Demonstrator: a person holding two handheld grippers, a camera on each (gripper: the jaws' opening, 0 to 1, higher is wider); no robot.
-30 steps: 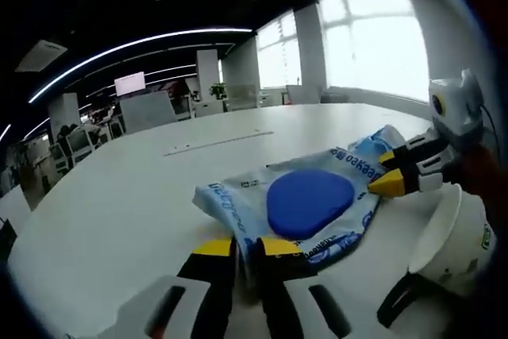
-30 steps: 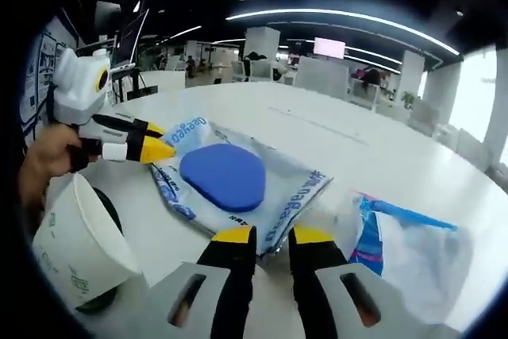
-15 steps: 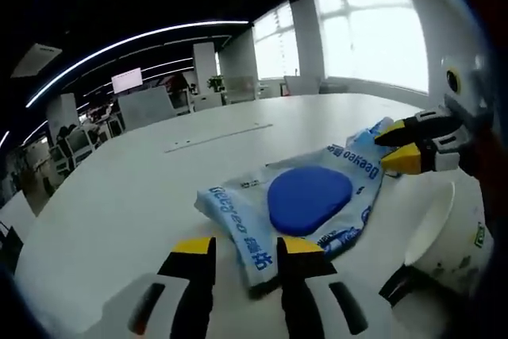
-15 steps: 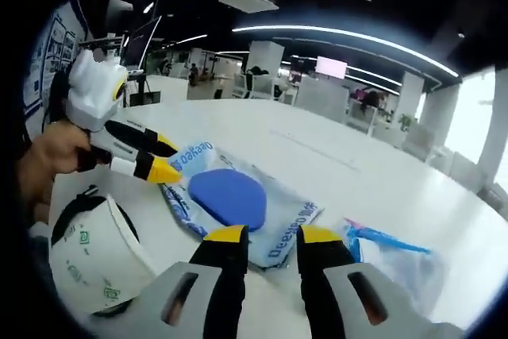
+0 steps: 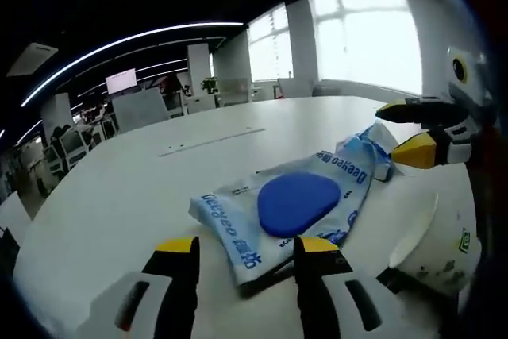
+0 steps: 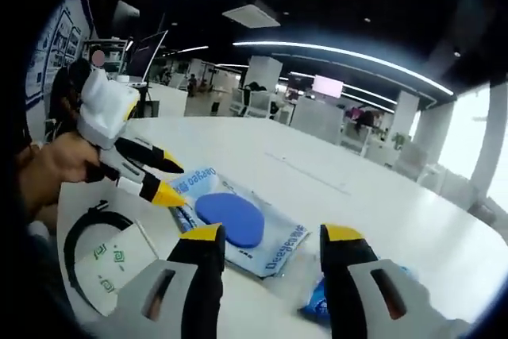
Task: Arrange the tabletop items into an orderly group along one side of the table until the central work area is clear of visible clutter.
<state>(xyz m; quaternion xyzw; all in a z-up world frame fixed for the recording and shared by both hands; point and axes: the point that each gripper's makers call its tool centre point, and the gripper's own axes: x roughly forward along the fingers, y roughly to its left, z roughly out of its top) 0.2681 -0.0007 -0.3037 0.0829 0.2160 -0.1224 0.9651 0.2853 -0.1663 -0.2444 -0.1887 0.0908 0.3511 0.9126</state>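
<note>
Both your grippers gape: left gripper (image 5: 248, 248) and right gripper (image 6: 274, 236) flank the blue-printed wipes pack (image 5: 290, 204) on the counter (image 5: 119, 196); a paper cup (image 5: 432, 236) lies just beside it.

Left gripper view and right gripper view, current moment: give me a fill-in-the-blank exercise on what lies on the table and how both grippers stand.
1. The packet printed with a large oval patch lies flat on the ____ table.
2. The oval patch on the packet is ____ in colour.
3. The left hand-held gripper has its jaws ____, with nothing between them.
4. Beside the packet stands a white paper ____.

Missing words: white; blue; open; cup
</note>
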